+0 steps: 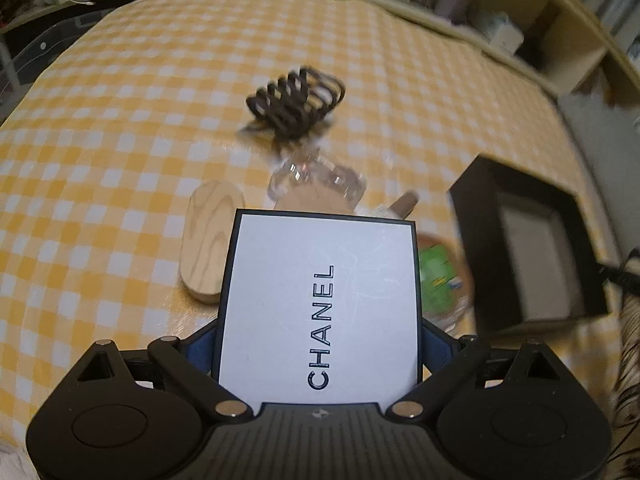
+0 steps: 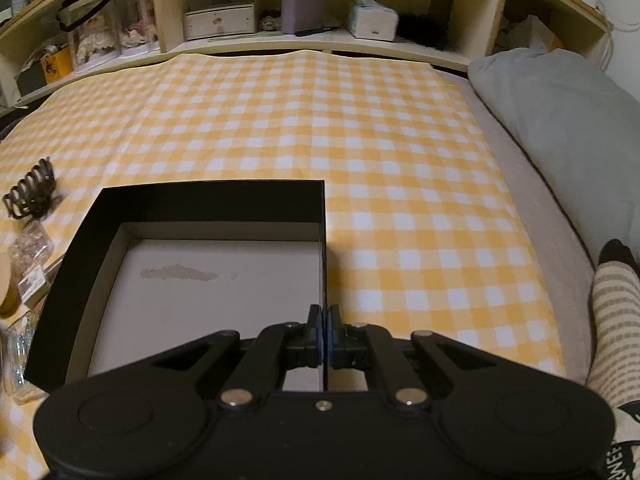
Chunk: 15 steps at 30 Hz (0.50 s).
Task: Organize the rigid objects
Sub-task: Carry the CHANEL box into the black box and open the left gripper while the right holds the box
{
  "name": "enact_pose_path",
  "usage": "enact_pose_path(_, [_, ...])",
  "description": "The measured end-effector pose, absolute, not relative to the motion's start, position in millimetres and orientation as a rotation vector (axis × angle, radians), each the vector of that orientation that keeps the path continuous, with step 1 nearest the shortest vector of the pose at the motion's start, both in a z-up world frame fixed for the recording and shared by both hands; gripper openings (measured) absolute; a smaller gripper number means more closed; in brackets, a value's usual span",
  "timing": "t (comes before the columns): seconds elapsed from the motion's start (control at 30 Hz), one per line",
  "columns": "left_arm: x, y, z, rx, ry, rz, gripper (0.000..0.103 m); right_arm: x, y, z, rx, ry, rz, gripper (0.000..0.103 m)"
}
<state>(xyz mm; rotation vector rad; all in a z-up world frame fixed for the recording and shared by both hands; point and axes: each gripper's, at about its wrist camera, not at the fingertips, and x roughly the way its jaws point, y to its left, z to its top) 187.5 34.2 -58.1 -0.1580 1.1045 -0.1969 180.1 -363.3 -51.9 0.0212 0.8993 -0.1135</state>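
My left gripper [image 1: 320, 340] is shut on a white black-edged Chanel box [image 1: 320, 304] and holds it above the checked cloth. Beyond it lie a dark claw hair clip [image 1: 294, 98], a clear plastic piece [image 1: 316, 178], an oval wooden block [image 1: 208, 240] and a green packet [image 1: 438, 276]. An open black box [image 1: 528, 248] with a grey floor stands to the right. My right gripper [image 2: 323, 328] is shut on the right wall of that black box [image 2: 200, 264]. The hair clip [image 2: 30, 192] lies to the box's left.
A yellow checked cloth [image 2: 360, 140] covers the bed. A wooden shelf [image 2: 280, 36] with boxes and tissues runs along the far edge. A grey pillow [image 2: 560, 120] lies at the right. A striped-sock leg [image 2: 616, 320] is near right. Clear bags [image 2: 24, 344] lie left of the box.
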Motion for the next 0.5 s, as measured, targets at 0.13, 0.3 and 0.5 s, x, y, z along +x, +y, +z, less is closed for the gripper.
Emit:
enact_pose_path(0.13, [186,27,-42,-0.203,1.056,-0.217,0.096,179,-346,-52,0.004,0.903,-0.051,0.003])
enact_pose_path(0.3, [197,-3,-25,-0.235,1.023,-0.262,0.096,178,-326,-49,0.039,0.915,0.008,0.003])
enact_pose_path(0.5, [216,-64,-25,-0.281,1.032,-0.352,0.096,173,-307,-50,0.077,0.939,0.013,0.004])
